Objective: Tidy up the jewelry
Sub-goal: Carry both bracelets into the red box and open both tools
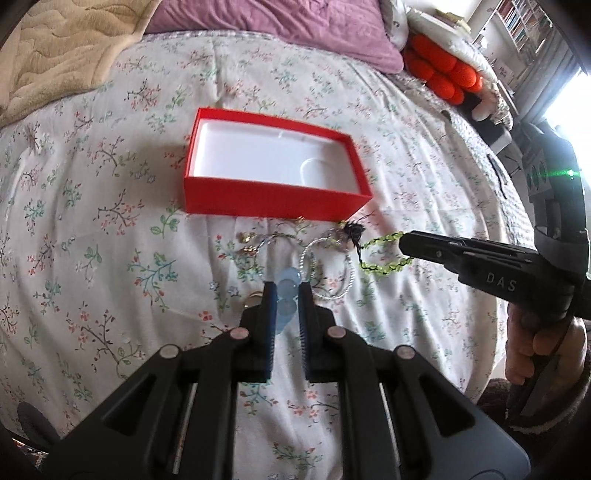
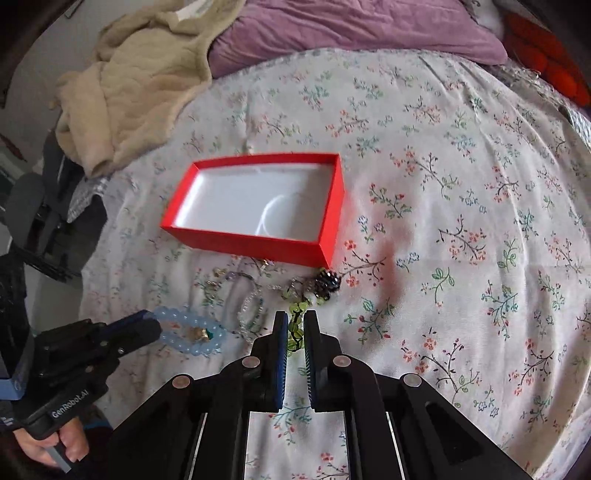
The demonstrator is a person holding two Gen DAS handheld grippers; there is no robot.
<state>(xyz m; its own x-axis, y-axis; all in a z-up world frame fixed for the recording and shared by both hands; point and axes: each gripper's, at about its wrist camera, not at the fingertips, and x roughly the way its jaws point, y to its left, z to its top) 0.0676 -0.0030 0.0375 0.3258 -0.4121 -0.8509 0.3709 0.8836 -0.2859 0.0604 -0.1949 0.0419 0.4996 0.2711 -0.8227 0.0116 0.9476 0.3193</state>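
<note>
One red box [image 1: 275,201], open and white inside, sits mid-bed on the floral bedspread [image 1: 92,206]. Just beside its near wall lies a tangle of jewelry: one blue bead bracelet [image 2: 192,332], one green bead bracelet [image 1: 384,251], one dark beaded piece [image 2: 327,282], silver rings [image 1: 328,273] and small gold bits too blurred to count.

The left tool [image 1: 286,291] is clamped on the blue bead bracelet; the right tool [image 2: 295,325] is closed on the green bead bracelet. To the right of the box the bedspread runs bare toward the bed's edge. A purple pillow [image 2: 354,26] and beige blanket [image 2: 129,74] line the far edge.
</note>
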